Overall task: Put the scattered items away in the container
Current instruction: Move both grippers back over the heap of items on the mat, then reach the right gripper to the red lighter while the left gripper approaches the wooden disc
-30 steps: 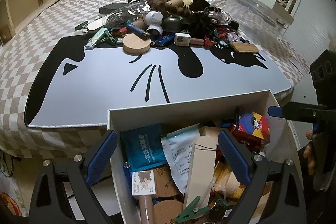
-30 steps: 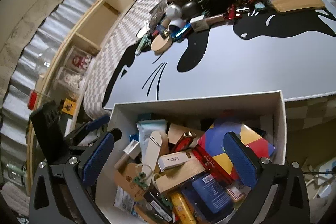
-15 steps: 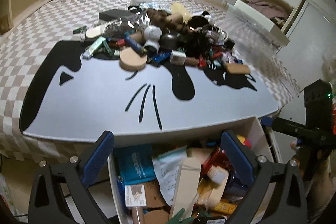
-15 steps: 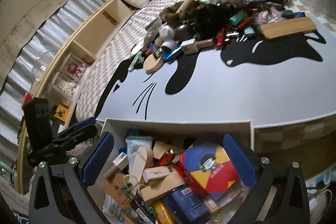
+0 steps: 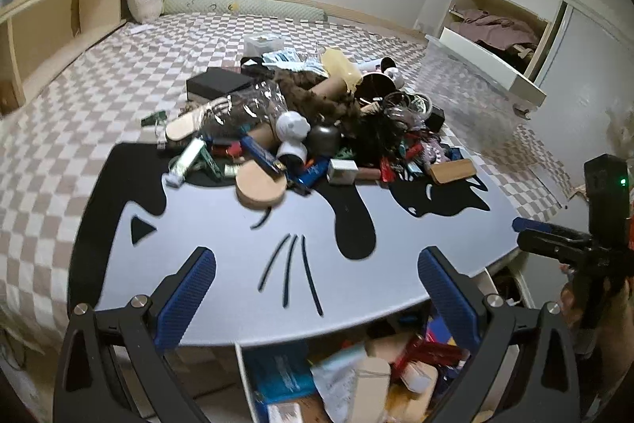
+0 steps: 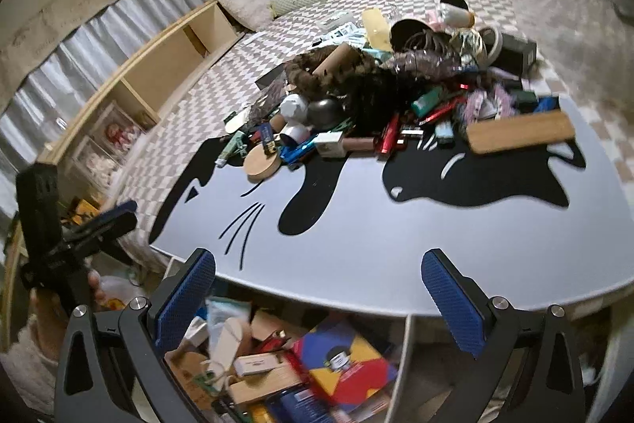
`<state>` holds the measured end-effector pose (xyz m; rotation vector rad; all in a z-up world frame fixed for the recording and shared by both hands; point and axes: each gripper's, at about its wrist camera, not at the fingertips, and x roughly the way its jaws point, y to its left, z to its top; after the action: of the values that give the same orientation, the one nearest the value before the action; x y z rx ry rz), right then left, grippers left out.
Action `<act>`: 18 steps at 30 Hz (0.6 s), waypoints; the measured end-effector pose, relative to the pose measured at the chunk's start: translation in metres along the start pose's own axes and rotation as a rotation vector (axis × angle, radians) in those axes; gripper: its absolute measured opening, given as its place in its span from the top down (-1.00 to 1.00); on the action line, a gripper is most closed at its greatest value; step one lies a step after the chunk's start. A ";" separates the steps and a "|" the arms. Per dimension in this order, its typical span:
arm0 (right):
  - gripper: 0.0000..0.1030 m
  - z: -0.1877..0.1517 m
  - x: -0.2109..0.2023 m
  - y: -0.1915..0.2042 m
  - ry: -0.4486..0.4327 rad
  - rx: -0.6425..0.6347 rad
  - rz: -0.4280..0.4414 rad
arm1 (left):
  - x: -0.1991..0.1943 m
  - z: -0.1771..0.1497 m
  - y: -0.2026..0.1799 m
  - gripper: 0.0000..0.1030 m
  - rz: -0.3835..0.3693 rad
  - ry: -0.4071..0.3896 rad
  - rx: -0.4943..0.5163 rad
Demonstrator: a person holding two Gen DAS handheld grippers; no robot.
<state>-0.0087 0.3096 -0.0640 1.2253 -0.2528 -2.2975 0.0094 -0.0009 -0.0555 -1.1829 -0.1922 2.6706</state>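
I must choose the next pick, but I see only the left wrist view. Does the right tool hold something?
Observer: No. The right tool is open and empty, over the near edge of the cat mat.
Operator: My view of the container is blurred. What lies on top there?
Observer: A red, yellow and blue box lies flat on top, beside the container's right wall.
Operator: What stands in the wooden shelf, lower than my frame shows?
Observer: Clear storage boxes sit in its low compartment; I cannot tell what is inside them.
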 end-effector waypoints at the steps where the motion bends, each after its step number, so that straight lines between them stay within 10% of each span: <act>1: -1.00 0.004 0.002 0.000 0.002 -0.007 -0.010 | 0.004 0.004 0.001 -1.00 0.006 0.003 0.006; 18: -1.00 0.056 0.053 -0.008 0.083 -0.097 -0.107 | 0.088 0.047 0.015 -0.99 0.055 0.100 0.073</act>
<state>-0.0812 0.2838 -0.0735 1.3095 -0.0471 -2.3126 -0.0858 0.0045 -0.0902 -1.3135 -0.0466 2.6324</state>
